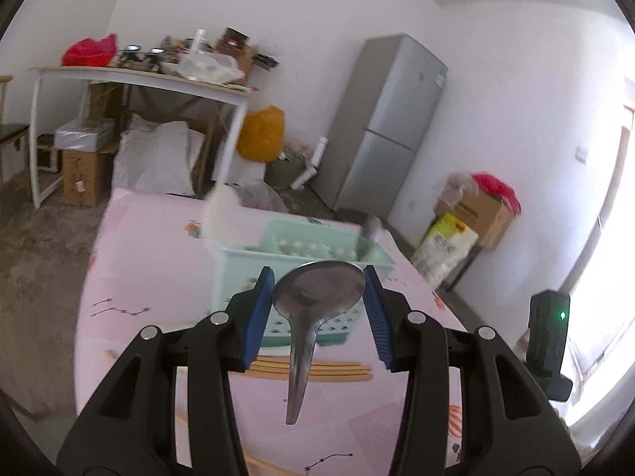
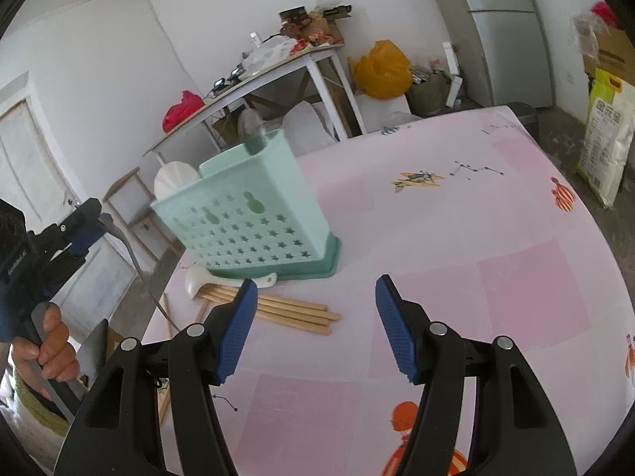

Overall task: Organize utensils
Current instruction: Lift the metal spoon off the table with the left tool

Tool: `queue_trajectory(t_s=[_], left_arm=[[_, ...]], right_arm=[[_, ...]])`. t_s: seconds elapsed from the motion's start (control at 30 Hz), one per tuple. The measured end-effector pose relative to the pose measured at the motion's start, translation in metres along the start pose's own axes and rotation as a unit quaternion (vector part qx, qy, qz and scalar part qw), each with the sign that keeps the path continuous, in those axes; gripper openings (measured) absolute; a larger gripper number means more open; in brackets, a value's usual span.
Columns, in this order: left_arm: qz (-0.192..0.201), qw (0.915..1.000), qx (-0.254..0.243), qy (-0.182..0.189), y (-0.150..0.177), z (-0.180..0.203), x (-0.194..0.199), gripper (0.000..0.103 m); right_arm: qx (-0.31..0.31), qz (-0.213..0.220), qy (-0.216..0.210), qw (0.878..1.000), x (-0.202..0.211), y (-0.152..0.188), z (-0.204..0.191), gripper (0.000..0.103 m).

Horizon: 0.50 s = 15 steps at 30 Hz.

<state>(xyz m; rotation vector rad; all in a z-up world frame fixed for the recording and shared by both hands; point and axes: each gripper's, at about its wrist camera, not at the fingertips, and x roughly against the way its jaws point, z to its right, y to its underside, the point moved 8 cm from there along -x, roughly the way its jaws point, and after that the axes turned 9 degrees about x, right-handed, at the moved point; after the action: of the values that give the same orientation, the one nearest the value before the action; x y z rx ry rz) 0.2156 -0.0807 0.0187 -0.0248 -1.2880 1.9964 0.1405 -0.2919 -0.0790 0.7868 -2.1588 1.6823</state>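
My left gripper [image 1: 319, 279] is shut on a metal spoon [image 1: 313, 301], gripping its bowl, with the handle hanging down toward me. It is held above the table in front of the mint-green utensil holder [image 1: 301, 254]. The holder [image 2: 254, 218] stands upright with a white spoon [image 2: 174, 178] and a grey utensil [image 2: 252, 127] in it. Several wooden chopsticks [image 2: 289, 309] and a white ceramic spoon [image 2: 198, 279] lie on the table by the holder's base. My right gripper [image 2: 311, 305] is open and empty, above the table near the chopsticks. The left gripper [image 2: 85, 222] shows at the left edge of the right wrist view.
The table has a pink patterned cloth [image 2: 476, 277]. Beyond it stand a grey fridge [image 1: 389, 127], a cluttered white desk [image 1: 139, 79], a yellow bag [image 1: 262, 131] and cardboard boxes [image 1: 476, 214]. A black device [image 1: 549, 333] with a green light stands at the right.
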Motion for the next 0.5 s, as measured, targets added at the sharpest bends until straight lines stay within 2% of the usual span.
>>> queue_trajectory(t_s=[0.17, 0.3, 0.37, 0.5], left_arm=[[0.030, 0.9983, 0.048, -0.016, -0.016, -0.035, 0.027, 0.043], [0.067, 0.9937, 0.083, -0.032, -0.033, -0.065, 0.052, 0.043], [0.082, 0.9917, 0.091, -0.038, -0.041, -0.074, 0.059, 0.043], [0.103, 0.9881, 0.102, -0.051, -0.051, -0.093, 0.071, 0.043]], right_arm=[[0.047, -0.002, -0.014, 0.999, -0.011, -0.009, -0.029, 0.060], [0.112, -0.012, -0.034, 0.993, -0.032, -0.014, -0.066, 0.060], [0.156, -0.019, -0.047, 0.986, -0.046, -0.014, -0.089, 0.060], [0.241, -0.025, -0.047, 0.969, -0.069, -0.014, -0.126, 0.060]])
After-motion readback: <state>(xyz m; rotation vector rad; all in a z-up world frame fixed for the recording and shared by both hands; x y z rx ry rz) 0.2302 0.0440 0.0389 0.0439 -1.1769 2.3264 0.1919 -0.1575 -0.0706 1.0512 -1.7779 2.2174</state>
